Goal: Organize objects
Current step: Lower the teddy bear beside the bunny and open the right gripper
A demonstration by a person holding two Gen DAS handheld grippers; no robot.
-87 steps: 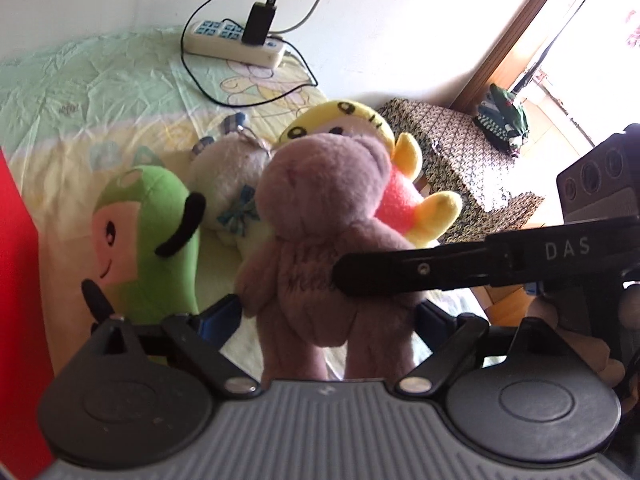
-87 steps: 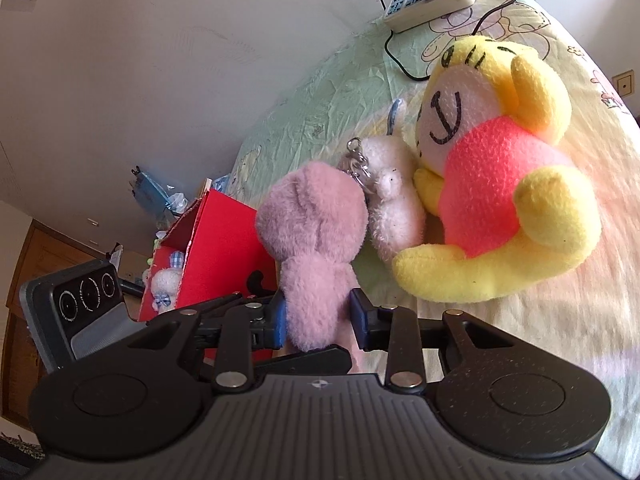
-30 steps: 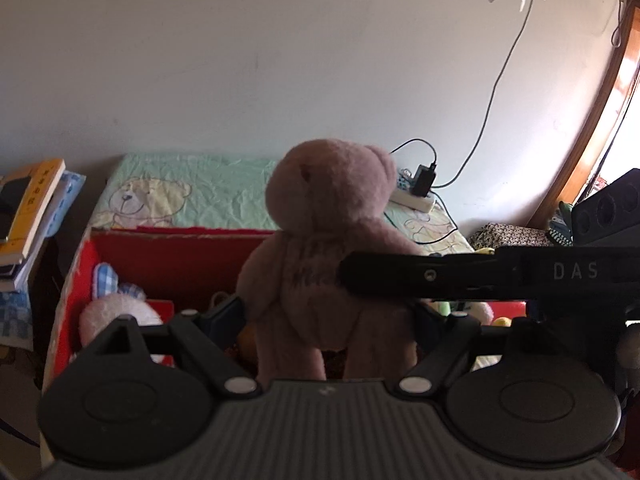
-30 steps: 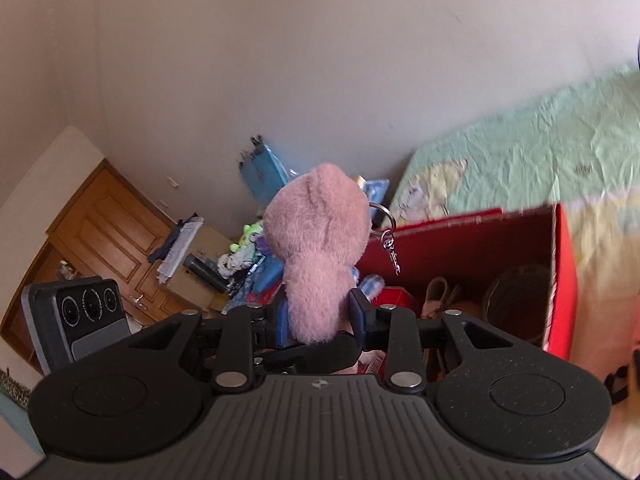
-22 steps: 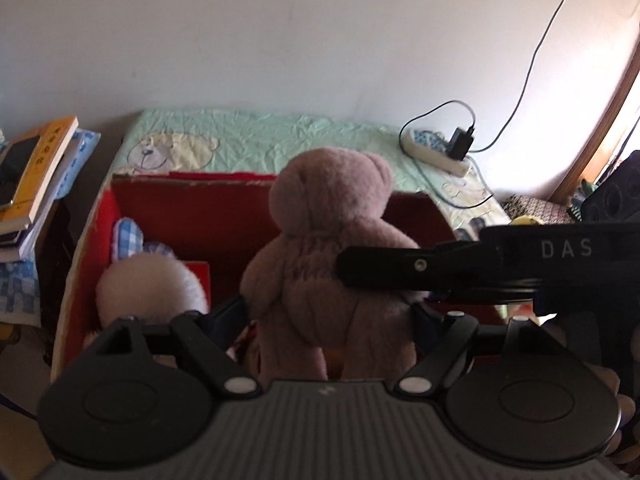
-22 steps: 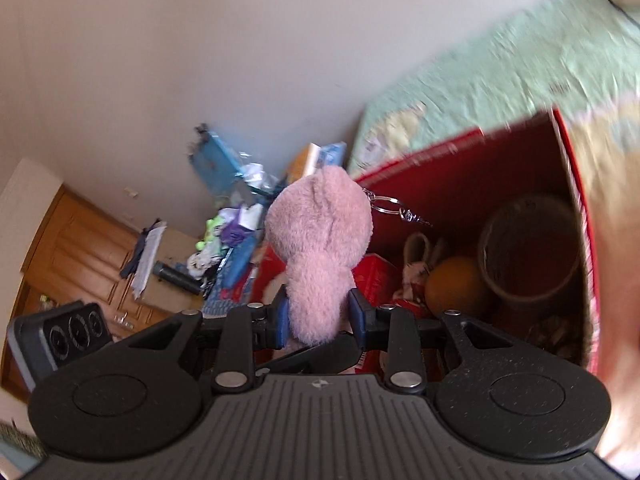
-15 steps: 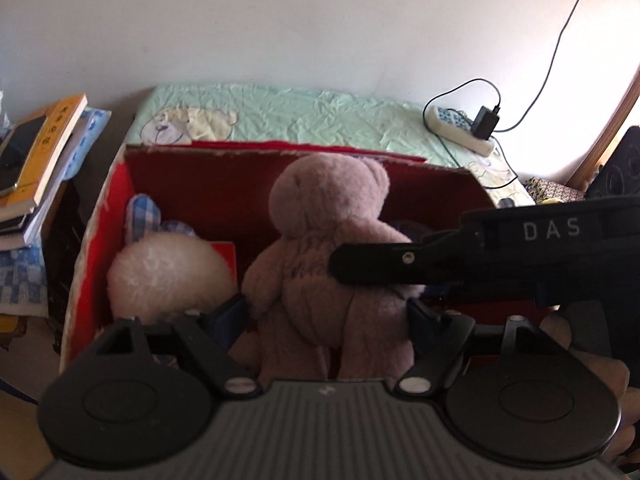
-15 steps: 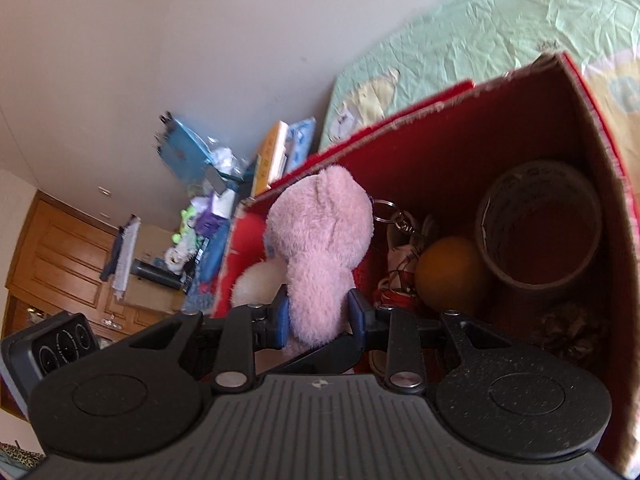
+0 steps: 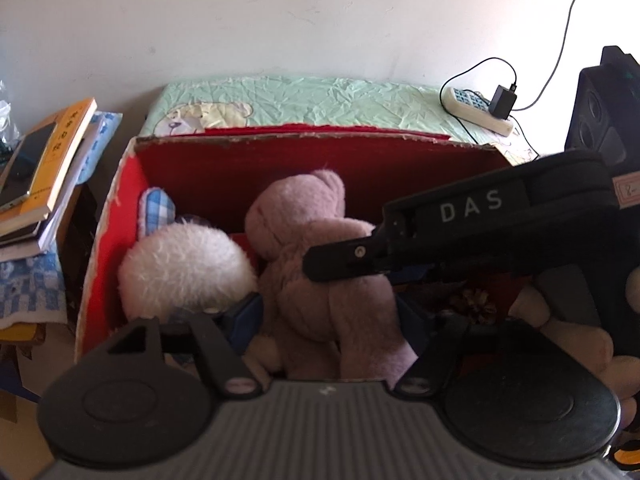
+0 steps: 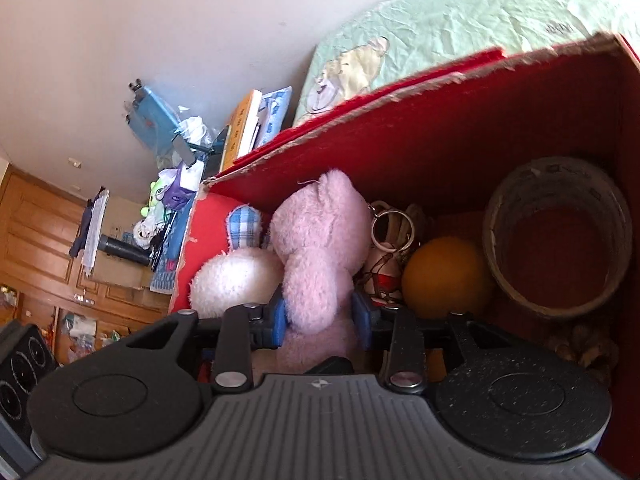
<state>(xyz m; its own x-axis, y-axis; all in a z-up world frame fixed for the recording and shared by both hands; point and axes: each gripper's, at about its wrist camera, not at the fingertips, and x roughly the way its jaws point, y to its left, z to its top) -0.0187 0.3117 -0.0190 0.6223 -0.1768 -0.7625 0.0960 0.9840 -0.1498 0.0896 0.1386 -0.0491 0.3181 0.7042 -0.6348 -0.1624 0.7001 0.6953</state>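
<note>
A pink teddy bear (image 9: 304, 240) (image 10: 316, 240) sits inside the red cardboard box (image 9: 280, 140) (image 10: 440, 148), leaning against a white plush with a blue checked ear (image 9: 184, 268) (image 10: 232, 276). My left gripper (image 9: 326, 314) is low in the box, its jaws closing with the blue pads pressed on the bear's lower body. In the right wrist view my right gripper (image 10: 320, 320) straddles the bear's back. Its jaws are opening and the pads no longer pinch the fur. One of its fingers (image 9: 360, 256) crosses the bear in the left wrist view.
The box also holds an orange ball (image 10: 444, 276), a brown tape roll (image 10: 556, 240), a keyring (image 10: 390, 224) and a pine cone (image 9: 474, 304). Books (image 9: 44, 160) are stacked left of the box. Behind it lies a green bedsheet (image 9: 320, 100) with a power strip (image 9: 476, 106).
Both grippers came down with the bear from above the box into it. The bear now tilts left against the white plush. The right jaws stand wider than before.
</note>
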